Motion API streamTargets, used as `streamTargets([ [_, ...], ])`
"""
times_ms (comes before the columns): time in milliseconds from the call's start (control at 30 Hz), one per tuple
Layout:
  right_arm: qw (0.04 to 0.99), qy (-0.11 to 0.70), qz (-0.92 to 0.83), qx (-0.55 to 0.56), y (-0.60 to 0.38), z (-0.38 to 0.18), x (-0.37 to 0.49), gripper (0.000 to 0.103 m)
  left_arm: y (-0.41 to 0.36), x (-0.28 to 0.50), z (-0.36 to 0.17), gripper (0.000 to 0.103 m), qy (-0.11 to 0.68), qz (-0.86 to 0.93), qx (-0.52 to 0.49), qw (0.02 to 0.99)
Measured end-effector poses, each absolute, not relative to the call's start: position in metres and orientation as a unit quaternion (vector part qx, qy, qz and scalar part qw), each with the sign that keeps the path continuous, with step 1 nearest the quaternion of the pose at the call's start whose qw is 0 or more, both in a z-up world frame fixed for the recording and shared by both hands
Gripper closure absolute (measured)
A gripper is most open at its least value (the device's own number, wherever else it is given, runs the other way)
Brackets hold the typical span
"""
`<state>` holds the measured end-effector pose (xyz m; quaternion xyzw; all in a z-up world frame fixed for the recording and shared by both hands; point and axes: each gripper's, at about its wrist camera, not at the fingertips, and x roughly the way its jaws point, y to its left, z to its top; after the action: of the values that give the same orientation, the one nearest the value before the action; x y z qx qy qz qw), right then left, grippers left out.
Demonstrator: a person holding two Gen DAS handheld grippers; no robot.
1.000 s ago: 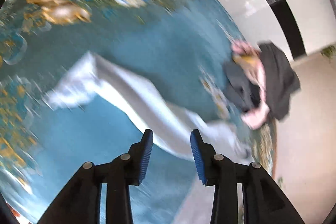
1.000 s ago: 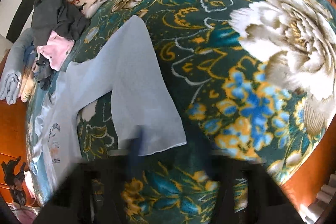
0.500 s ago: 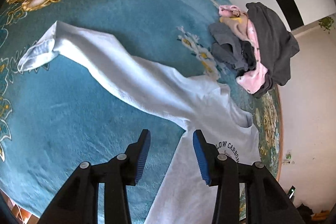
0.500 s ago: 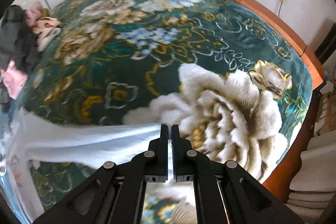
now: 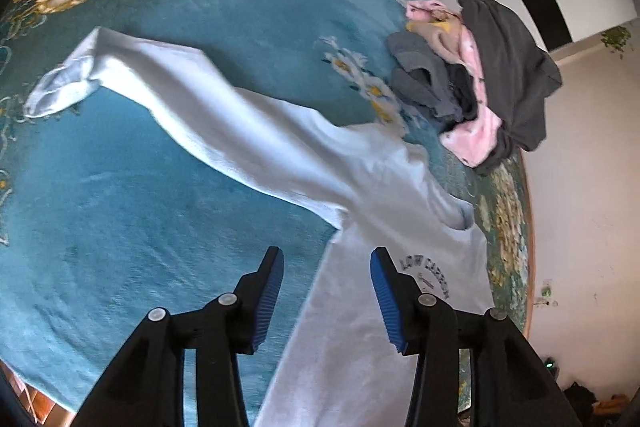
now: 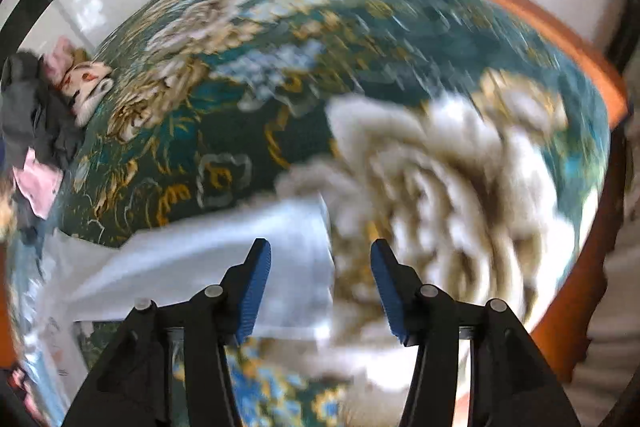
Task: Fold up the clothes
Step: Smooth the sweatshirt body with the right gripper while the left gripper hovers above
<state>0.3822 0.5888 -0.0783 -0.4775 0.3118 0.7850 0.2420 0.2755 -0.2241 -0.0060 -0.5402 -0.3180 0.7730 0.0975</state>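
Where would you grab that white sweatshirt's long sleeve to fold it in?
Probably at the cuff, the ribbed end of the sleeve lying stretched out flat across the blue rug. The cuff is slightly rumpled and raised, so a finger could slide under its edge. Come in low from the far, open end, beyond the sleeve; the body of the white sweatshirt lies the other way.

A sweatshirt [image 5: 360, 327] lies spread on the bed [image 5: 120, 227], one sleeve [image 5: 180, 99] stretched away to the left. A pile of clothes [image 5: 492, 83] sits beyond it near the bed's far right edge, just beside the sweatshirt's shoulder
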Motion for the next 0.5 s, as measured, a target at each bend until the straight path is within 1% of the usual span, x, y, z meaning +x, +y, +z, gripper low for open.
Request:
streamTargets([
  [100,0.226,0.399,0.764,-0.453,0.586,-0.096,0.4,0.05,-0.211,0.274,-0.007,0.053,-0.316,0.766,-0.547,0.114],
  [167,0.234,0.422,0.762,-0.432,0.583,-0.098,0.404,0.05,-0.203,0.275,-0.008,0.053,-0.316,0.762,-0.552,0.122],
  [200,0.238,0.433,0.761,-0.422,0.581,-0.099,0.406,0.054,-0.201,0.276,-0.008,0.053,-0.317,0.761,-0.552,0.123],
  [233,0.24,0.444,0.757,-0.416,0.581,-0.101,0.406,0.073,-0.201,0.277,-0.008,0.053,-0.319,0.761,-0.552,0.124],
  [267,0.242,0.454,0.753,-0.411,0.581,-0.102,0.406,0.087,-0.201,0.278,-0.008,0.053,-0.321,0.76,-0.552,0.124],
  [300,0.241,0.462,0.747,-0.412,0.581,-0.104,0.405,0.096,-0.2,0.279,-0.008,0.053,-0.323,0.759,-0.551,0.125],
  [400,0.242,0.447,0.752,-0.418,0.578,-0.1,0.403,0.097,-0.204,0.284,-0.009,0.053,-0.326,0.758,-0.551,0.121],
  [500,0.266,0.438,0.748,-0.422,0.588,-0.095,0.414,0.098,-0.213,0.287,-0.009,0.053,-0.328,0.76,-0.55,0.112],
])
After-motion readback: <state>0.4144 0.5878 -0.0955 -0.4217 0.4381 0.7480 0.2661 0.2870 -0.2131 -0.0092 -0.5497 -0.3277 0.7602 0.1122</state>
